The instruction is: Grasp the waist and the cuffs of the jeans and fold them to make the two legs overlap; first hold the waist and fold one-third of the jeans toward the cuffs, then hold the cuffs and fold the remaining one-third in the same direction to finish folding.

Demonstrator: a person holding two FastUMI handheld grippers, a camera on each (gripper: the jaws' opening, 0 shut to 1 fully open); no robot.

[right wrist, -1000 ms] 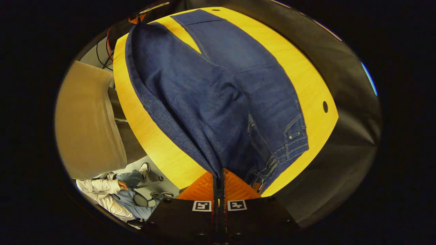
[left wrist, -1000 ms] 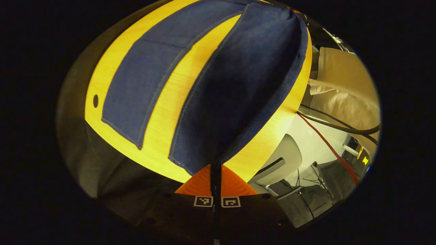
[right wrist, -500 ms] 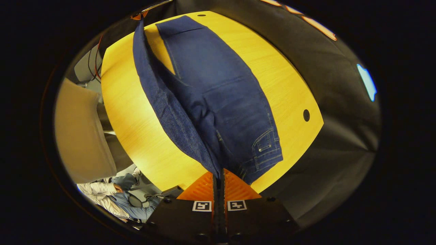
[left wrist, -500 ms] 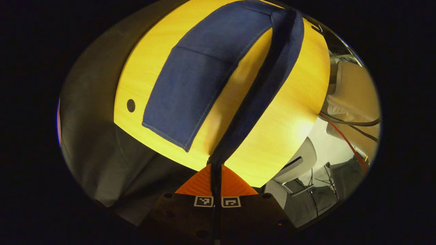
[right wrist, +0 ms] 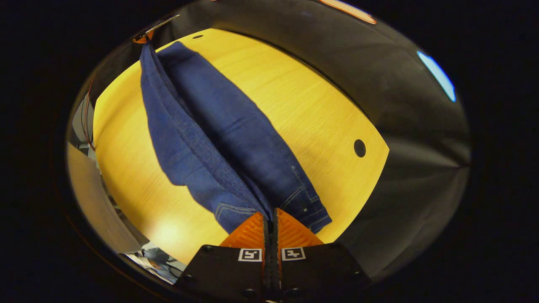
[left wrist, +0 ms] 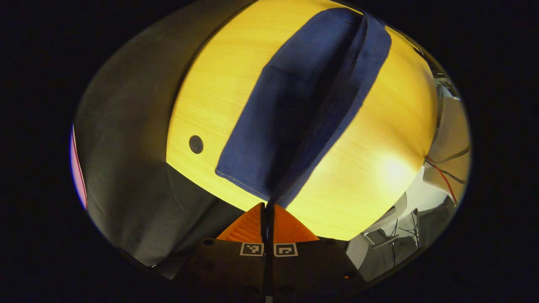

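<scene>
- Pinching the cuff end of the jeans (left wrist: 294,109), the left gripper (left wrist: 268,205) has its jaws pressed together on the denim, which rises from the table (left wrist: 379,168) to the fingertips.
- In the left gripper view, one leg lies flat on the yellow wooden top while the held leg is lifted above it, nearly covering it; the cuff hem of the flat leg shows just left of the fingertips.
- The right gripper (right wrist: 271,214), in its own view, has its jaws closed on the waist end of the jeans (right wrist: 219,126); a stitched pocket and waistband seams show just beside the fingertips, details the left gripper view lacks.
- The right gripper view also shows the far end of the jeans drawn up to a point at the upper left, where part of the other gripper (right wrist: 147,35) holds it.
- A round dark hole (left wrist: 196,144) in the table lies left of the jeans in the left gripper view and to the right (right wrist: 359,148) in the right gripper view.
- The left gripper view shows a chair (left wrist: 379,248) and cables on the floor past the table edge.
</scene>
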